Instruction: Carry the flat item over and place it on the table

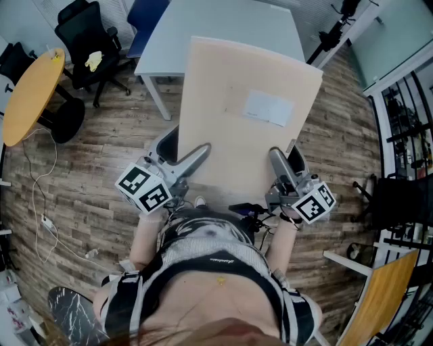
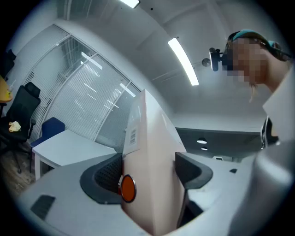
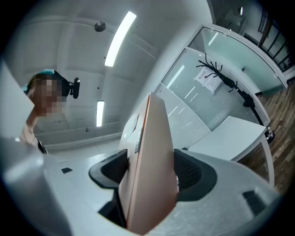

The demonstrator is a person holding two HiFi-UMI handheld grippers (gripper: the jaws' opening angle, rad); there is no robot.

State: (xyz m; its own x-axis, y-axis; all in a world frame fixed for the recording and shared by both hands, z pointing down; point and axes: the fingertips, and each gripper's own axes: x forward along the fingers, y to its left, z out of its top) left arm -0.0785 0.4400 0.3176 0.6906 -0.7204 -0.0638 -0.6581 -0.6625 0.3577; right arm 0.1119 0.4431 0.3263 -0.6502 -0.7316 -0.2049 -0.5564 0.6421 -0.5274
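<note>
The flat item is a large beige cardboard box (image 1: pixel 230 135) with a white label, held level in front of the person above the wooden floor. My left gripper (image 1: pixel 201 151) is shut on its near left edge and my right gripper (image 1: pixel 276 158) on its near right edge. In the left gripper view the box (image 2: pixel 154 152) stands edge-on between the black pads (image 2: pixel 107 174). The right gripper view shows the box (image 3: pixel 152 152) wedged between both pads (image 3: pixel 188 171) in the same way. The white table (image 1: pixel 203 27) lies just beyond the box's far edge, partly hidden by it.
A round orange table (image 1: pixel 30 94) and a black office chair (image 1: pixel 84 40) stand at the left, with a cable (image 1: pixel 47 216) on the floor. A blue chair (image 1: pixel 145 20) sits by the white table. Black racks (image 1: pixel 406 135) and a yellow wooden panel (image 1: pixel 379 297) are at the right.
</note>
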